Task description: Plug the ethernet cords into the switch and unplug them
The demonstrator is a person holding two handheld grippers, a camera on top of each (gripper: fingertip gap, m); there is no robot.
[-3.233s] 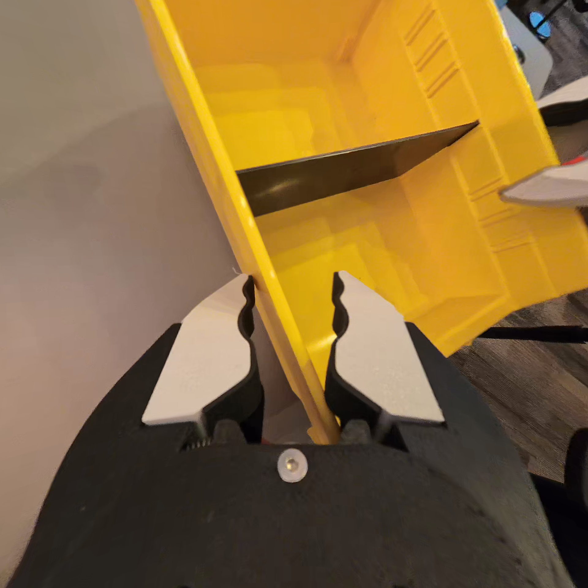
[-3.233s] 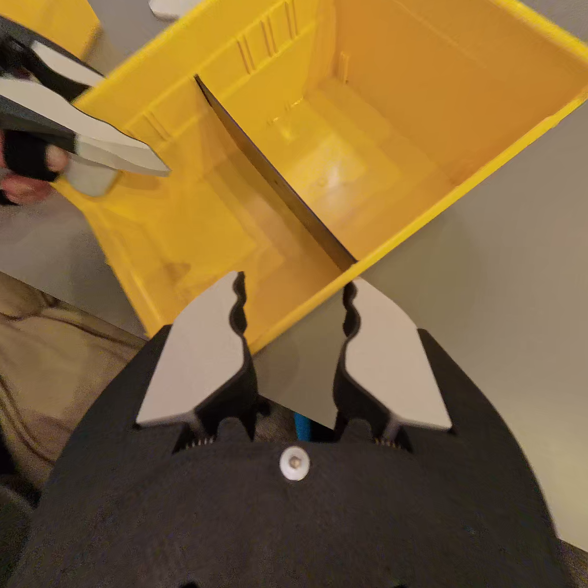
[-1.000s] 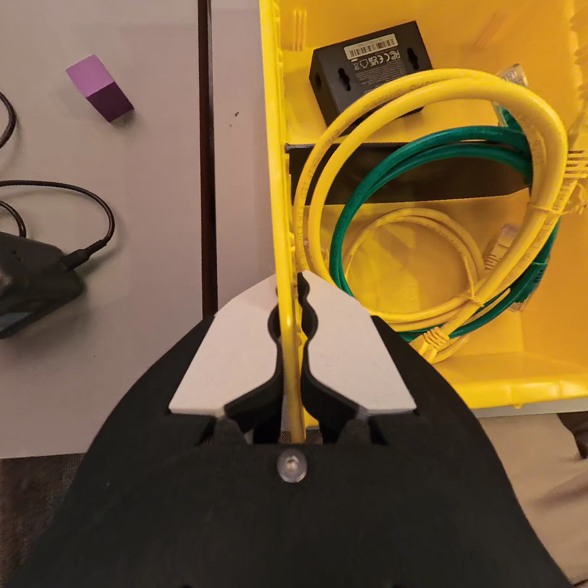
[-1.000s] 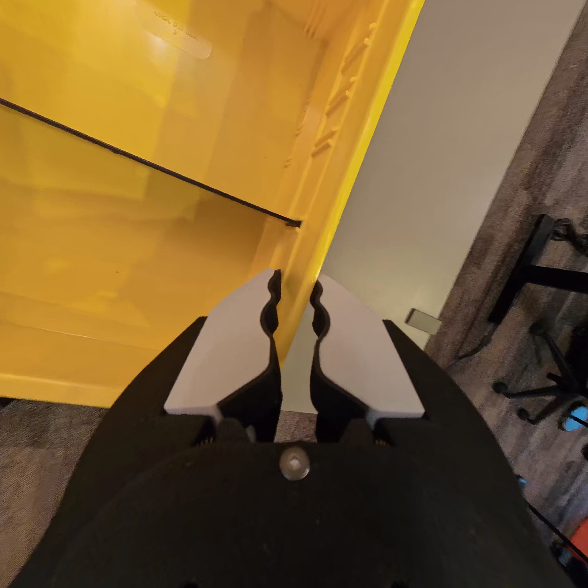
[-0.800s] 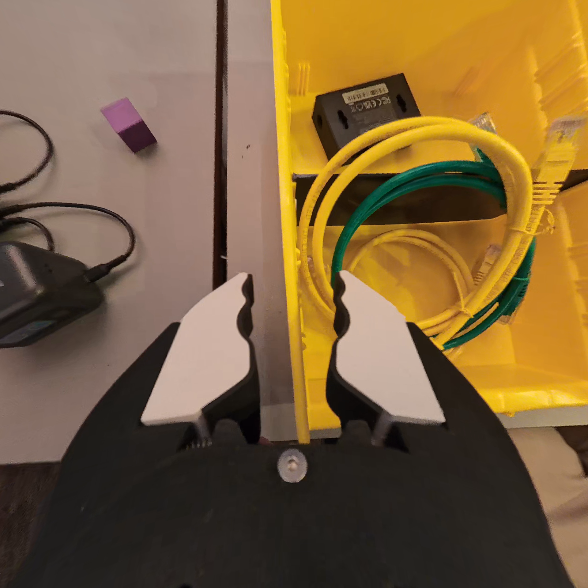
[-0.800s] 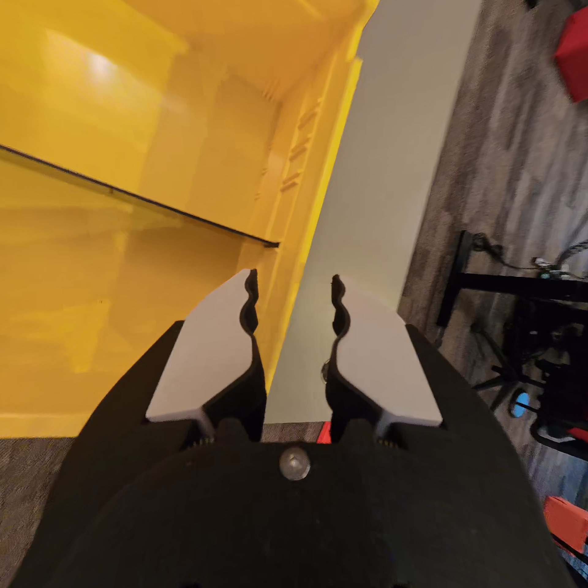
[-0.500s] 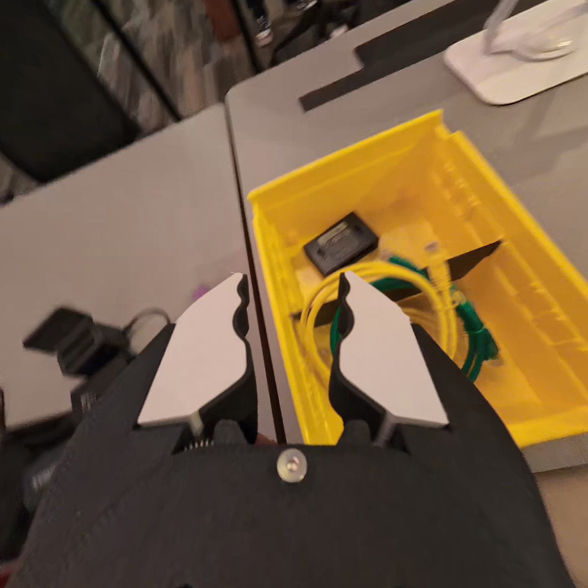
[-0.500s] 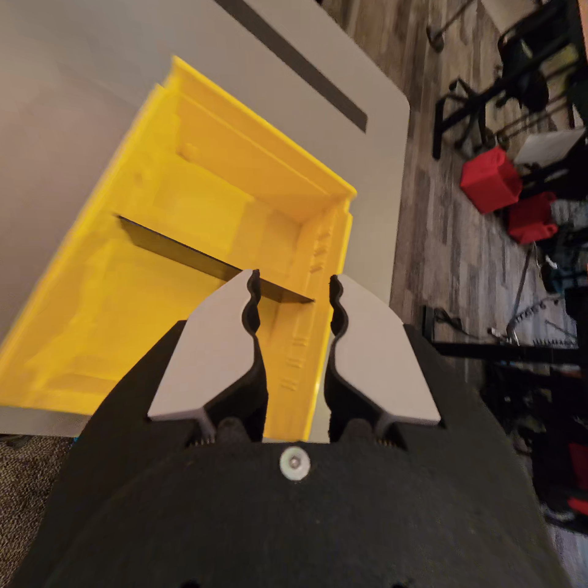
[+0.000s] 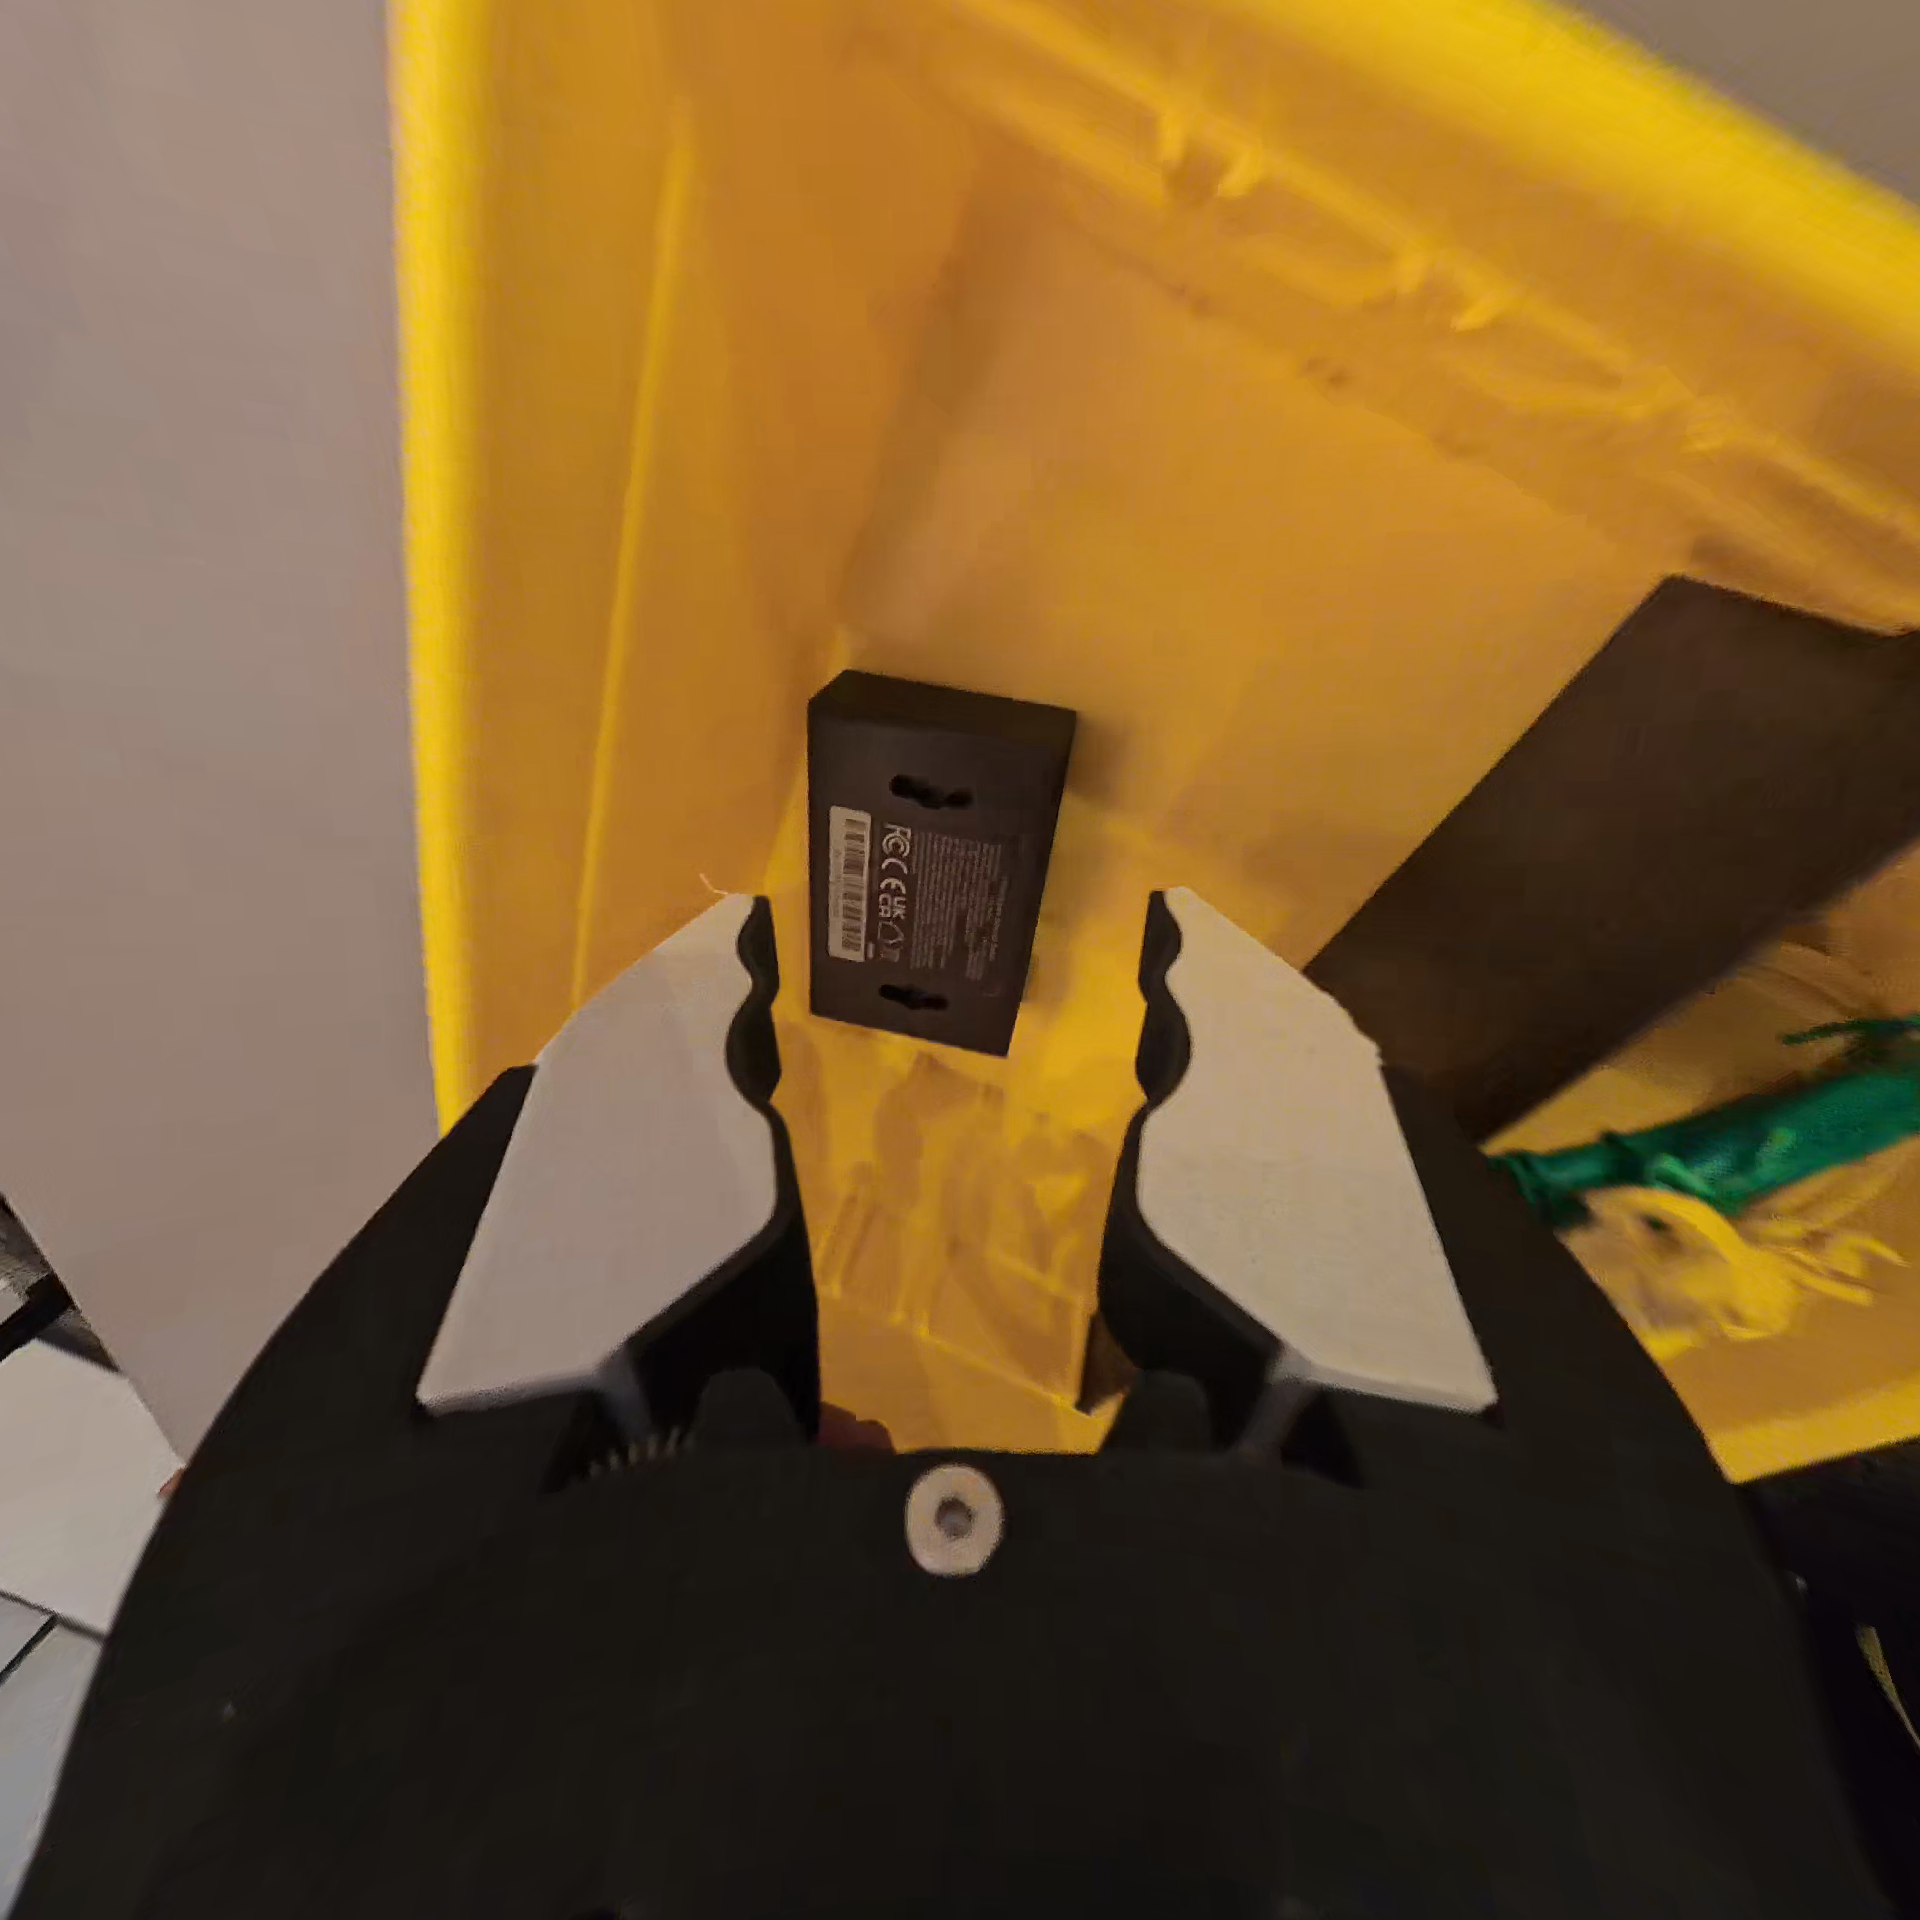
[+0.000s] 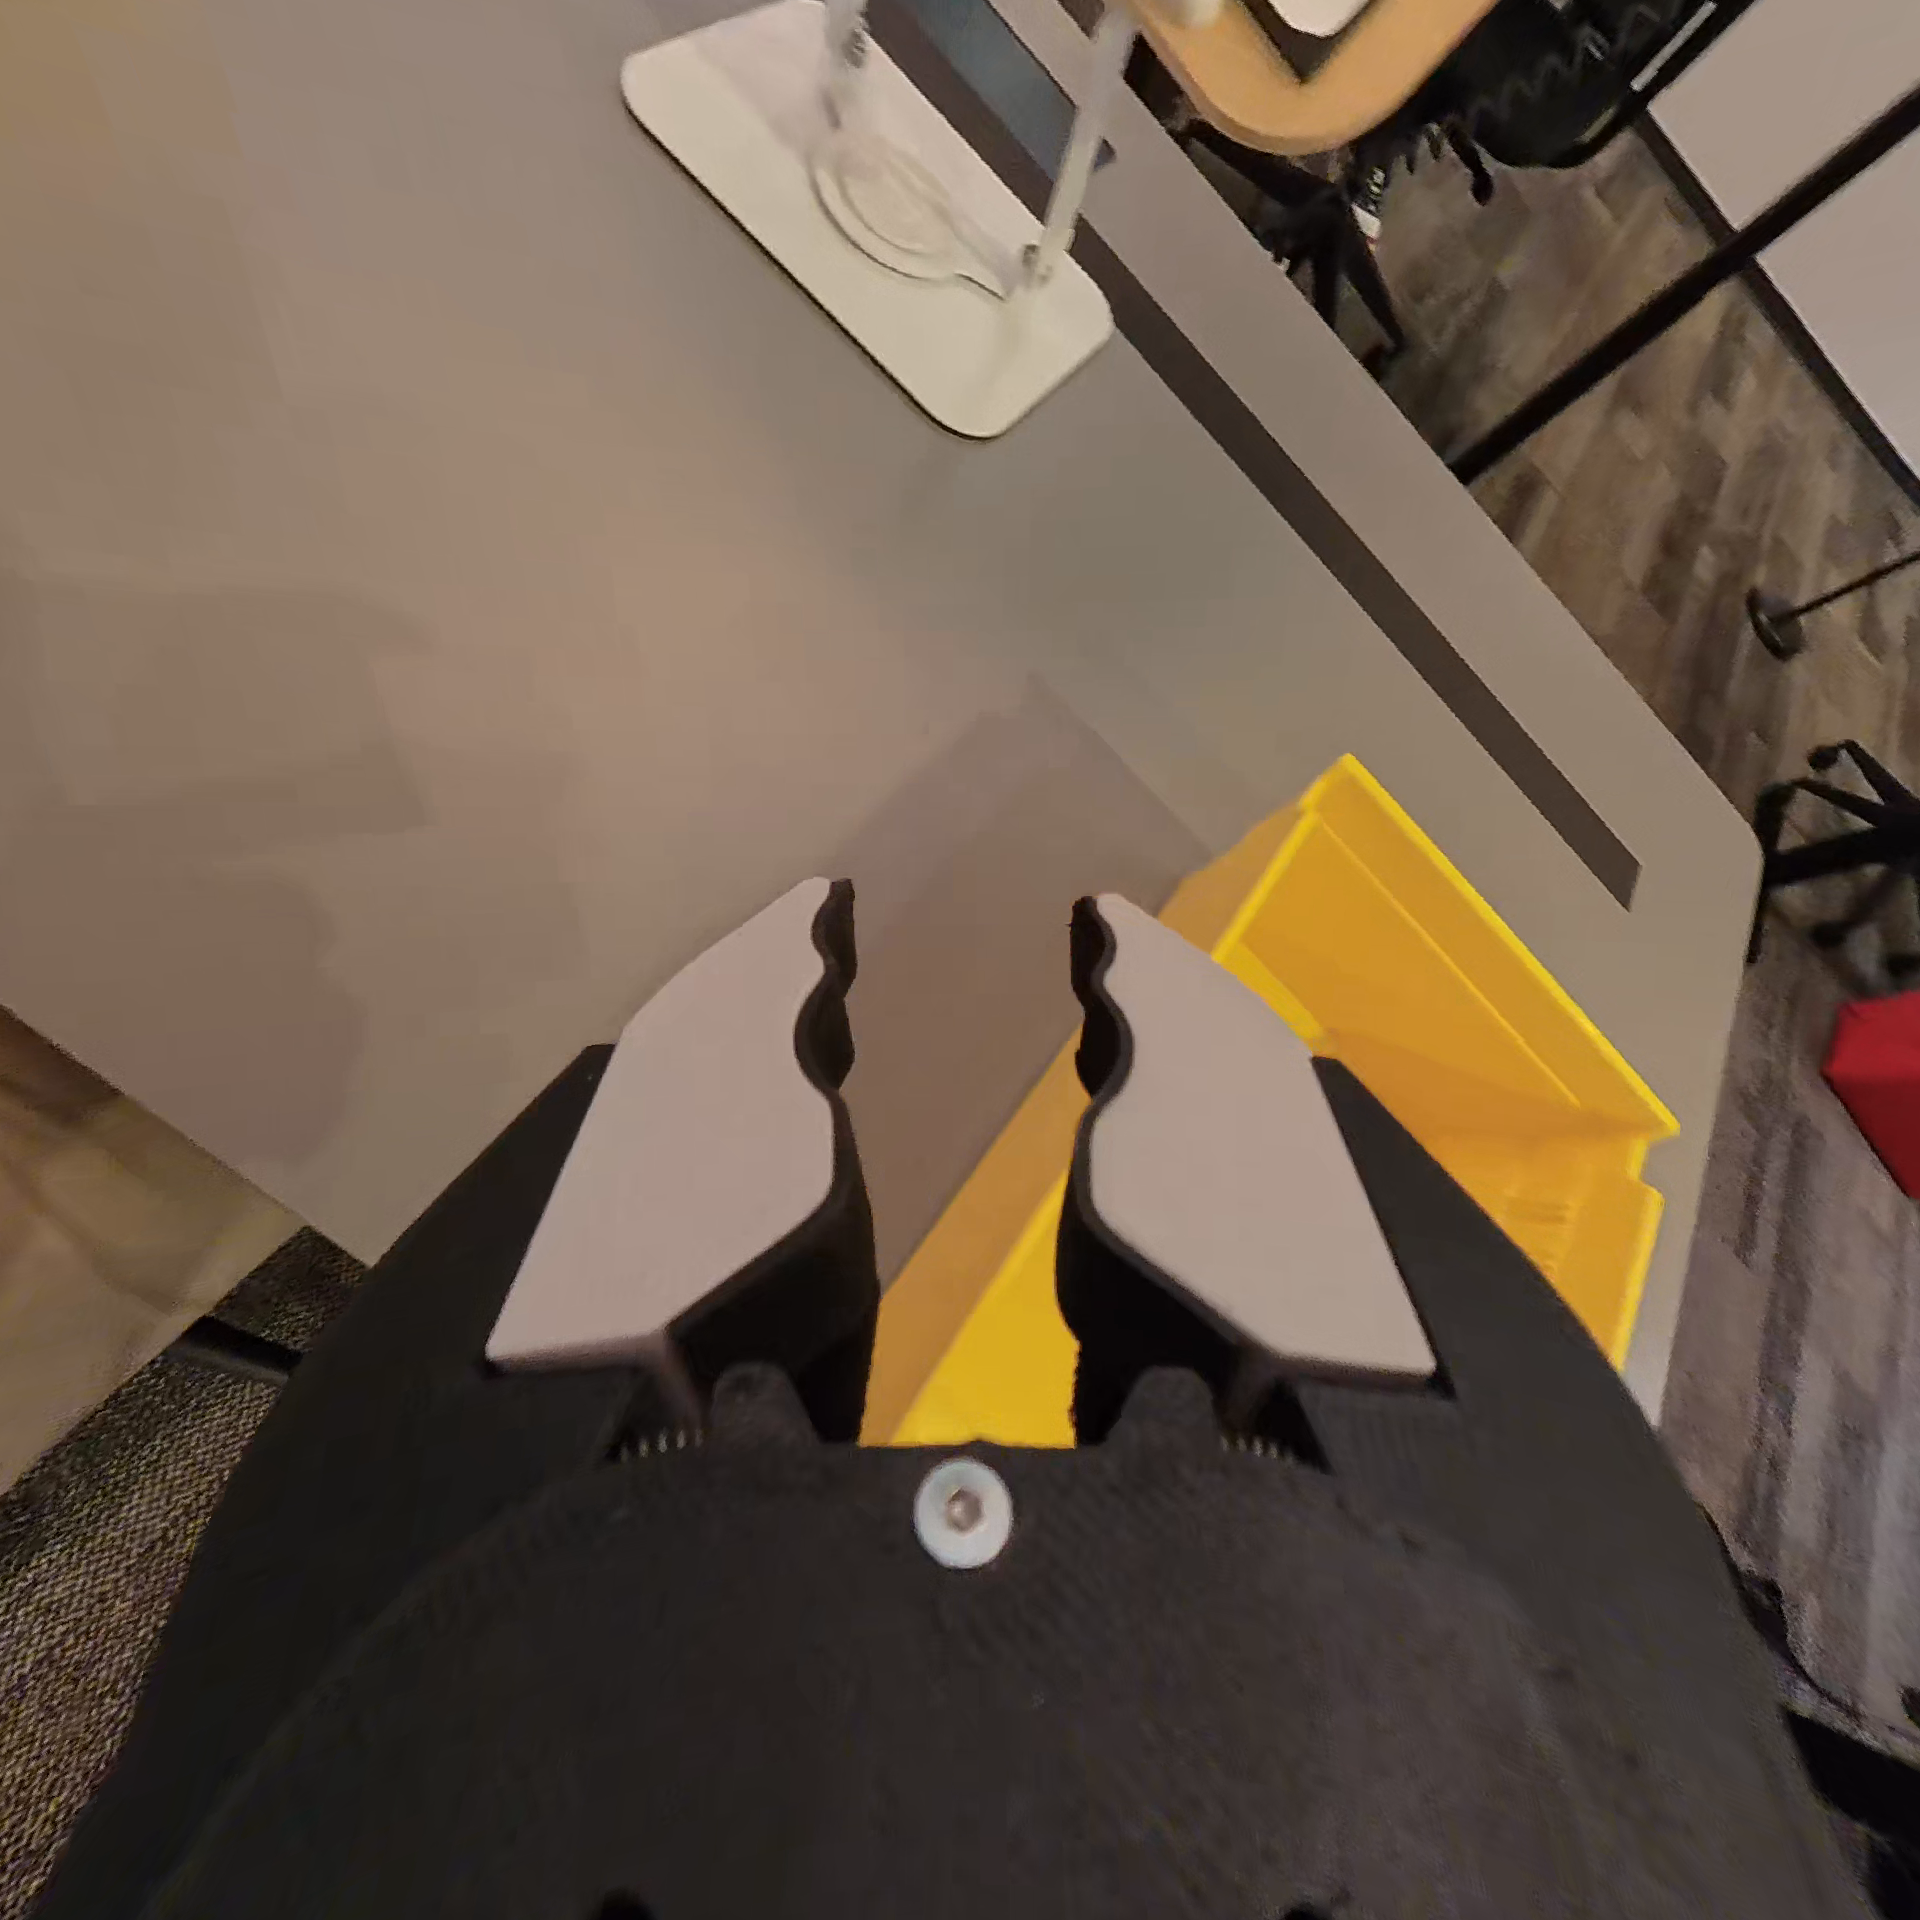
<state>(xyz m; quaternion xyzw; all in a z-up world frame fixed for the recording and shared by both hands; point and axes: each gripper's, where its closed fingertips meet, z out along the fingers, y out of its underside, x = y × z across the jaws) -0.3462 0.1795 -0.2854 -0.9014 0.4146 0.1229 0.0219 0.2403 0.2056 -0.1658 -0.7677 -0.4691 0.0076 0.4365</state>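
In the left wrist view a small black switch [image 9: 930, 875] lies label side up on the floor of a yellow bin [image 9: 1195, 436]. My left gripper [image 9: 951, 914] is open and empty, hovering over the bin with the switch just beyond and between its fingertips. A green ethernet cord [image 9: 1766, 1138] and a yellow cord end [image 9: 1704, 1262] lie in the bin's other compartment at the right, behind a black divider [image 9: 1621, 842]. My right gripper [image 10: 961, 904] is open and empty above the grey table [image 10: 468, 582], beside a second yellow bin [image 10: 1392, 1049].
A white stand base [image 10: 862, 229] with a clear fitting sits at the back of the table. A dark slot [image 10: 1351, 509] runs along the table's far edge. Chairs, stands and a red box [image 10: 1875, 1081] are on the wood floor to the right. The gap from one gripper's tips to the other's is roughly 60 cm.
My left gripper has let go of the bin wall, opened and swung over the compartment with the switch. My right gripper has opened, left its bin's wall and pulled back above the table.
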